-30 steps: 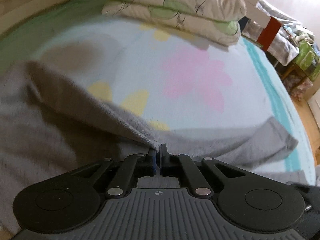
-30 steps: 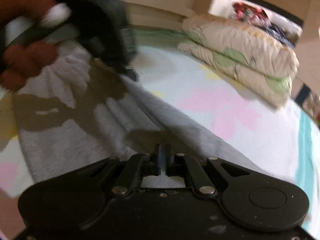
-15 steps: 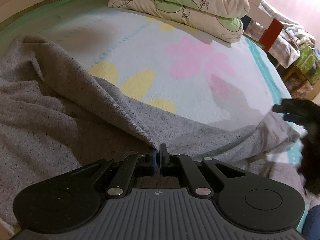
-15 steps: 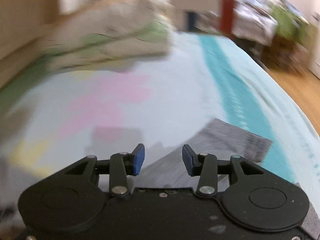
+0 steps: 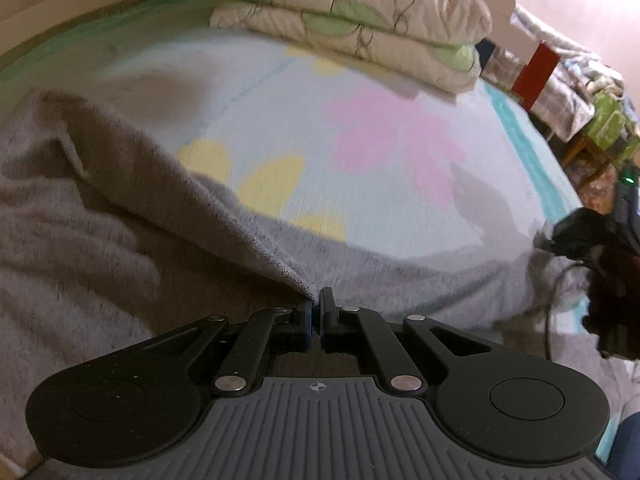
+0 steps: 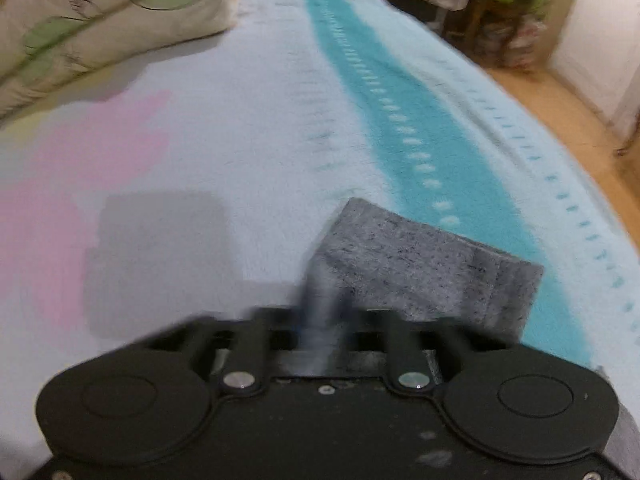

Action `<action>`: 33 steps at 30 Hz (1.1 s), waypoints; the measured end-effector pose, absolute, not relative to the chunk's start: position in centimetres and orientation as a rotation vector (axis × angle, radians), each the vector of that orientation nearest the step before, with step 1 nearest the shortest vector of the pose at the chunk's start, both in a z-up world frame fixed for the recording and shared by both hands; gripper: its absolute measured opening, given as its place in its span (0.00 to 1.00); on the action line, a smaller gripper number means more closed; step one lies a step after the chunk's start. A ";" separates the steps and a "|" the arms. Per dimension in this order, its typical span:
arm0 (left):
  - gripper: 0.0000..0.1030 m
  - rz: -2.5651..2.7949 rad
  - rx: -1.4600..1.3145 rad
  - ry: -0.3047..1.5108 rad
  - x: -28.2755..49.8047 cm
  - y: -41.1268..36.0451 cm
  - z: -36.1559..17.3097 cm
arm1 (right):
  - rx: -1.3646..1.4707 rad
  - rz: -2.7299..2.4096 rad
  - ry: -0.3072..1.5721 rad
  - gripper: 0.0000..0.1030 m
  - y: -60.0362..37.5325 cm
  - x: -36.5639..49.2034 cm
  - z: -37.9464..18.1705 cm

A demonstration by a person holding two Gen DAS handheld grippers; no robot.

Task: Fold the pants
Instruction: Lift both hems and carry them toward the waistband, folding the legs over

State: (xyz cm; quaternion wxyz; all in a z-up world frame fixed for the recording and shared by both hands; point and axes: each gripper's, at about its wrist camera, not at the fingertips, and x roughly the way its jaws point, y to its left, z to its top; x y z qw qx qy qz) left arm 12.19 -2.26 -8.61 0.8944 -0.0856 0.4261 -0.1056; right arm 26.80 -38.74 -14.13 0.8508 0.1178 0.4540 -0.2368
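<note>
Item 1, my left tool [image 5: 316,308]: I am clenching it on an edge of the grey pants [image 5: 120,248], the two tips pressed together with a ridge of cloth rising out of them up and to the left. Judged advice: I am keeping this pinch firm and low, so the fold line stays straight.

Item 2, my right tool [image 6: 320,320]: the tips are smeared with motion blur and a grey streak of cloth sits between them. It looks to be closing on the cuff, but I cannot tell whether the grip is made. In the left view the same tool [image 5: 576,232] is showing at the far right, at the leg end.

Item 3, grey pants: they are lying spread across the bed [image 5: 360,128], waist bulk to my left, one leg running right, its cuff [image 6: 424,264] resting flat and overlapping the teal stripe [image 6: 400,128].

Item 4, method: I am aiming to catch both layers at the cuff, then lift only enough to clear the bed and carry it toward the left tool, keeping the leg taut.

Item 5, surroundings: stacked pillows [image 5: 360,28] are lying well apart, at the head of the bed.
</note>
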 end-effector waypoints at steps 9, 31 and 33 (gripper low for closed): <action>0.03 -0.255 -0.156 0.698 8.5 -1.7 -3.1 | 0.329 -0.397 0.584 0.04 -41.1 16.0 -2.9; 0.03 -0.211 -0.063 0.955 2.5 -1.9 -12.4 | 0.562 -0.532 0.805 0.47 -45.8 9.1 -14.6; 0.03 -0.210 -0.061 0.961 2.4 -1.9 -12.5 | 0.554 -0.537 0.807 0.48 -45.6 9.7 -15.3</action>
